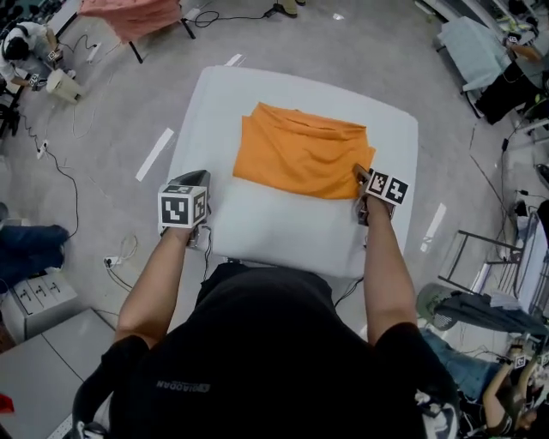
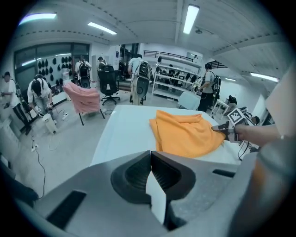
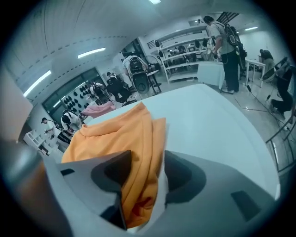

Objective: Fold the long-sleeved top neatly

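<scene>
The long-sleeved top [image 1: 300, 150] is orange and lies folded into a rough rectangle on the far half of the white table [image 1: 283, 227]. My right gripper [image 1: 360, 178] sits at the top's near right corner. In the right gripper view its jaws [image 3: 143, 169] stand wide, with a fold of the top [image 3: 138, 152] lying loose between them and the table showing beside it. My left gripper [image 1: 201, 177] hovers at the table's left edge, well away from the top. Its jaws [image 2: 150, 159] are shut with nothing in them. From there the top [image 2: 185, 132] shows ahead to the right.
A pink cloth [image 1: 129, 13] hangs on a stand beyond the table. A second table with a pale cloth [image 1: 476, 47] stands at the back right. Cables [image 1: 60, 167] and a grey box [image 1: 34, 300] lie on the floor to the left. People [image 2: 138, 76] work further off.
</scene>
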{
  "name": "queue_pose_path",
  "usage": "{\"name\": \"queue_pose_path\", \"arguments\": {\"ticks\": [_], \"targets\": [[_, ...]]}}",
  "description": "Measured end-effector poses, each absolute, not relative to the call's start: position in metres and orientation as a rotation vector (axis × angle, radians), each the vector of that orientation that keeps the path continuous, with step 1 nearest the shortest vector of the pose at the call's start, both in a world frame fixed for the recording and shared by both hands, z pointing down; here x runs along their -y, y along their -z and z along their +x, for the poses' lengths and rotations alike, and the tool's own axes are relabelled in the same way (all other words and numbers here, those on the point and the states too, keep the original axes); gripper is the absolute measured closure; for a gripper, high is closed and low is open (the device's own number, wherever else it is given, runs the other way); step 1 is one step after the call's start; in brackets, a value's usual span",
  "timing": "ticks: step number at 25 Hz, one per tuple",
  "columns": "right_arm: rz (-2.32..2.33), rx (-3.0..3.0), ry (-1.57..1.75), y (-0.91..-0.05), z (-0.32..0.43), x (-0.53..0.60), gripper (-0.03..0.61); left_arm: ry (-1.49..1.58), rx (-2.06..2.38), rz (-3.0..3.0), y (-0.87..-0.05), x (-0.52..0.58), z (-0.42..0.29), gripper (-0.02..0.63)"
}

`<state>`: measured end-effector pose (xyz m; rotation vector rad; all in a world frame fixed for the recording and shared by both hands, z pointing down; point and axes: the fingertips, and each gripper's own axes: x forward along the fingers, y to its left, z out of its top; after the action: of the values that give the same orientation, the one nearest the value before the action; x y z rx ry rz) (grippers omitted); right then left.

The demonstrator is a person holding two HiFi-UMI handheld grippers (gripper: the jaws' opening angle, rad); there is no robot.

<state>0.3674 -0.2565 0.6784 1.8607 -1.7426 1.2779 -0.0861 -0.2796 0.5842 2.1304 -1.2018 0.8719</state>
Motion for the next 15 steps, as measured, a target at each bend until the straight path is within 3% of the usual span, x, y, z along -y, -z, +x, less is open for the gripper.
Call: {"name": "queue_pose_path", "arguments": {"ticks": [5, 8, 15], "targets": [[1.852, 1.701, -1.213, -0.681, 0.368, 0.257, 0.377, -0.835, 1.252, 2.088, -0.581, 0.265, -0.119, 0.607], [1.827, 1.718, -1.191, -0.679, 0.357, 0.258, 0.494, -0.82, 1.268, 2.071, -0.585, 0.258, -0.131, 0.607], [1.916, 1.759, -1.279, -0.667, 0.355, 0.259, 0.534, -0.788, 1.236, 2.101, -0.586, 0.256, -0.135, 0.607]]}}
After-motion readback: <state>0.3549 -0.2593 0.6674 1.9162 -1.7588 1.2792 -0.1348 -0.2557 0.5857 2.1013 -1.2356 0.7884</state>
